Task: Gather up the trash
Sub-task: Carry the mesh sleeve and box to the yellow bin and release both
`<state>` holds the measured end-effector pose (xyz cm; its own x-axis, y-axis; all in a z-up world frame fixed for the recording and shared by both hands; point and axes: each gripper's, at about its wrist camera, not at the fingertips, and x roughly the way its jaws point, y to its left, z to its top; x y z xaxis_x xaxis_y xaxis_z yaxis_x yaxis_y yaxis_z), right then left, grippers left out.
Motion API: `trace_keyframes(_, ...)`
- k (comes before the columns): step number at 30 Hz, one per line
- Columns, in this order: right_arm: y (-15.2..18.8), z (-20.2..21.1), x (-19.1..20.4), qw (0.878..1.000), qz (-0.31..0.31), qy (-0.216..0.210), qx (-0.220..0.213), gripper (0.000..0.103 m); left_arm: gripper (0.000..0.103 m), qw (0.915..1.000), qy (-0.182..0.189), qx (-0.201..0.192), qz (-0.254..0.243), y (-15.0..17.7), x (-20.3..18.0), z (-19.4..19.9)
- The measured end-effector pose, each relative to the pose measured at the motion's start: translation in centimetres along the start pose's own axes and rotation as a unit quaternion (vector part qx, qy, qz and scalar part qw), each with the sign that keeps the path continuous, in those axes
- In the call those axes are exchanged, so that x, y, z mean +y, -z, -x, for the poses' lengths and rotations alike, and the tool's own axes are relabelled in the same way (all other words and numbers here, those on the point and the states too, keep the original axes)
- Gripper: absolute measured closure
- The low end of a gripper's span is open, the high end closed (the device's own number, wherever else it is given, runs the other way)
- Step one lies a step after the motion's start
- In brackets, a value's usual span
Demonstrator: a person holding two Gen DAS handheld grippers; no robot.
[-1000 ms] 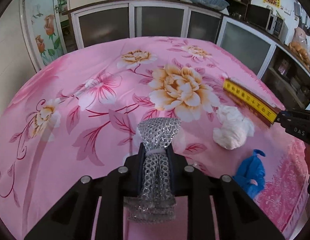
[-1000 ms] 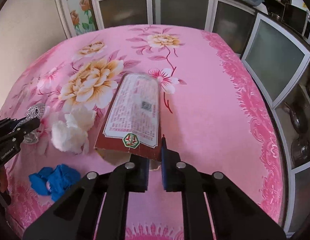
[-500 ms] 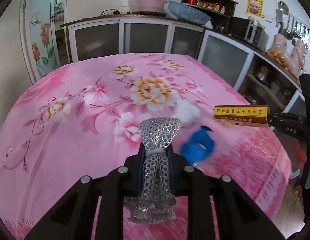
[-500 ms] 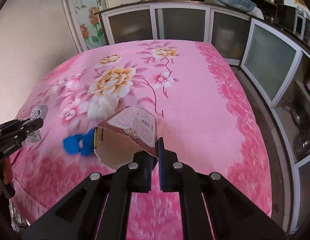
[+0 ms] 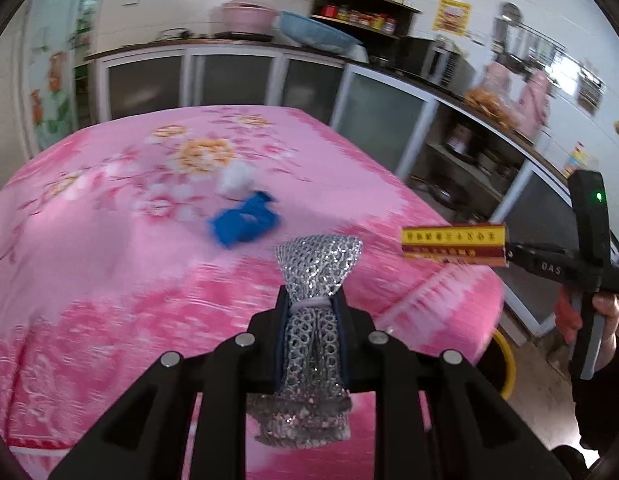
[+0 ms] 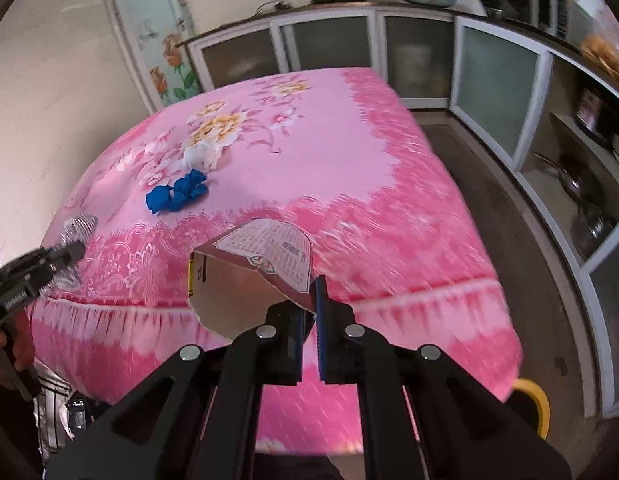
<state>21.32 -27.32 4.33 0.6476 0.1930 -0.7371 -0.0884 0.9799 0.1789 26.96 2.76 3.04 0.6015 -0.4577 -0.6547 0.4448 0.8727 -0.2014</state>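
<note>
Grippers both loaded: left gripper clamped on silver mesh wrapper, right gripper pinching torn carton, both held off near table edge. Blue glove and white tissue wad lie touching on pink tablecloth, farther left.

A pink floral cloth covered the worktop, glass-fronted cabinets lined the walls, and a pink basin and blue basin stood above.

Matte black left hand-held gripper with silver round bolts, blue-edged pads; right hand-held gripper alike, stamped "DAS", green light, grey trigger; dark sleeve.
</note>
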Motion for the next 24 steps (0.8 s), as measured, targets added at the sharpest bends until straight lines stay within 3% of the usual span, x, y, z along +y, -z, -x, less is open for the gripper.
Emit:
trace_keyframes(11, 5.6, 10.5, -9.2, 0.993, -0.075, 0.073, -0.055, 0.099, 0.084, 0.9904, 0.101, 0.014, -0.093, -0.3, -13.6, -3.2)
trace_keyframes(20, 11.2, 15.0, -17.7, 0.976, -0.152, 0.145, -0.053, 0.099, 0.084, 0.9718, 0.171, 0.032, -0.159, -0.1, -24.4, -6.8)
trace_keyframes(24, 13.8, 15.8, -20.6, 0.968, -0.178, 0.170, -0.041, 0.098, 0.084, 0.9596, 0.199, 0.057, -0.190, 1.0, -29.0, -9.0)
